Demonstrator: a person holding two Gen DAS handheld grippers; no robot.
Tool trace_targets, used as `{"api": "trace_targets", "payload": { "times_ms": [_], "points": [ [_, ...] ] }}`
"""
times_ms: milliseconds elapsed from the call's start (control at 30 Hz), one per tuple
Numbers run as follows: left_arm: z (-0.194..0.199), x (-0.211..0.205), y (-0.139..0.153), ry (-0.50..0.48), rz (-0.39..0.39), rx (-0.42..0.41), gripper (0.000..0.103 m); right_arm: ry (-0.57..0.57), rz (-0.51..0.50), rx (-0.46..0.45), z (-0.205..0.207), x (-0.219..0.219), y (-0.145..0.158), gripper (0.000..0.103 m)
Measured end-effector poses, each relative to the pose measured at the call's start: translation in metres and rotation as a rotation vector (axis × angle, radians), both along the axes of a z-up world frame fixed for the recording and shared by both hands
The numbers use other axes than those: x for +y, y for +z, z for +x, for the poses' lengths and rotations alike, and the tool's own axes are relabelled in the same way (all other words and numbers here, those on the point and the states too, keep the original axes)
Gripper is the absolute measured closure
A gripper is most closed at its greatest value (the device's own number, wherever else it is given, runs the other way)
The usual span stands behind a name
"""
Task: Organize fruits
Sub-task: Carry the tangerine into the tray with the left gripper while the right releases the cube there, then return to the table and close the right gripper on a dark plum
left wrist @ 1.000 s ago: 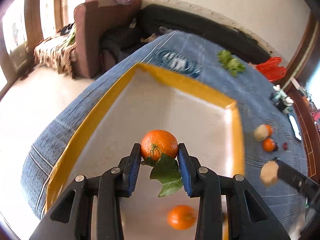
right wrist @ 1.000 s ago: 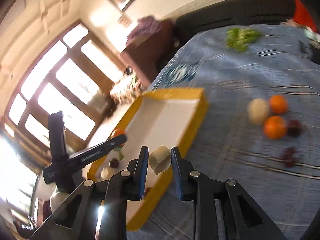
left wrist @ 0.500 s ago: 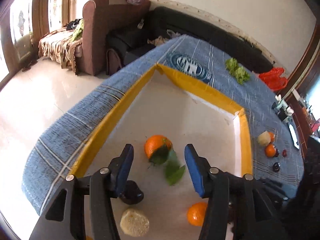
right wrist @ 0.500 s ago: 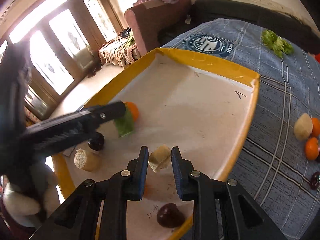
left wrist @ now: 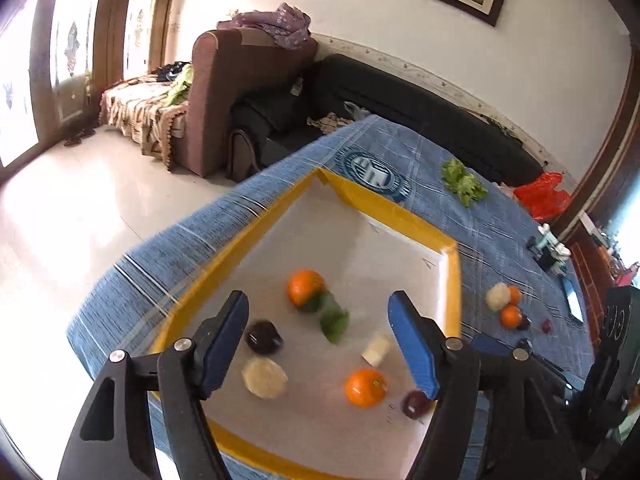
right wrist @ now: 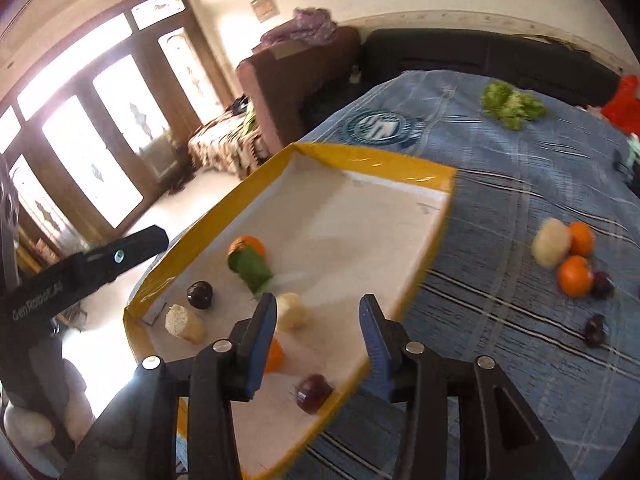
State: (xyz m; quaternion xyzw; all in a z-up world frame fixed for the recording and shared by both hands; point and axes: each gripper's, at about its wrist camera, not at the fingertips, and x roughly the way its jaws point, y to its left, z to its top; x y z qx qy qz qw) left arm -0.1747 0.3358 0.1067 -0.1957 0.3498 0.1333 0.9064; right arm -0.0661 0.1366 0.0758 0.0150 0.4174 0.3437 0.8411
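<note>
A yellow-rimmed white tray [left wrist: 256,220] [right wrist: 376,156] lies on the blue cloth. In it sit an orange with green leaves [left wrist: 304,286] [right wrist: 246,250], a second orange [left wrist: 365,386] [right wrist: 274,354], two dark plums [left wrist: 263,336] [left wrist: 414,404], a pale round fruit [left wrist: 264,378] [right wrist: 184,322] and a pale chunk [left wrist: 376,350] [right wrist: 292,310]. My left gripper [left wrist: 320,340] is open and empty above the tray. My right gripper [right wrist: 318,338] is open and empty over the tray's near edge.
On the cloth right of the tray lie a pale fruit [right wrist: 552,242], two oranges [right wrist: 576,276] and dark plums [right wrist: 594,330]. Green lettuce [right wrist: 510,106] and a red bag [left wrist: 542,196] lie farther back. Sofas stand beyond the table.
My left gripper let go of the leafy orange and drew back, opening wide. My right gripper carried the pale chunk over the tray, released it there and opened.
</note>
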Motion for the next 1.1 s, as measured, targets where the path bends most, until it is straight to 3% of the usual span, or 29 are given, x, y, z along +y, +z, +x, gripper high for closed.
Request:
{"api": "trace_targets", "payload": {
  "times_ms": [200, 300, 567, 667, 733, 867, 1100],
  "points": [
    [-0.009, -0.027, 0.008, -0.063, -0.027, -0.008, 0.031, -0.101, 0.043, 0.016, -0.001, -0.045, 0.002, 0.052],
    [-0.015, -0.041, 0.015, -0.077, -0.015, -0.017, 0.024, -0.133, 0.068, 0.017, -0.006, -0.062, 0.004, 0.052],
    [-0.05, -0.062, 0.055, -0.08, 0.014, -0.121, 0.024, -0.162, 0.132, -0.023, -0.024, -0.086, 0.025, 0.051],
    [-0.061, -0.064, 0.07, -0.059, 0.067, -0.186, 0.021, -0.178, 0.169, -0.06, -0.03, -0.094, 0.04, 0.04],
    [-0.059, -0.063, 0.066, -0.04, 0.1, -0.17, 0.02, -0.194, 0.179, -0.077, -0.033, -0.096, 0.043, 0.024],
    [-0.048, -0.052, 0.042, -0.063, 0.008, -0.104, 0.02, -0.167, 0.115, -0.034, -0.033, -0.081, 0.021, 0.024],
    [-0.04, -0.042, 0.025, -0.037, -0.01, -0.081, 0.02, -0.153, 0.074, 0.036, -0.034, -0.067, -0.013, 0.024]
  ]
}}
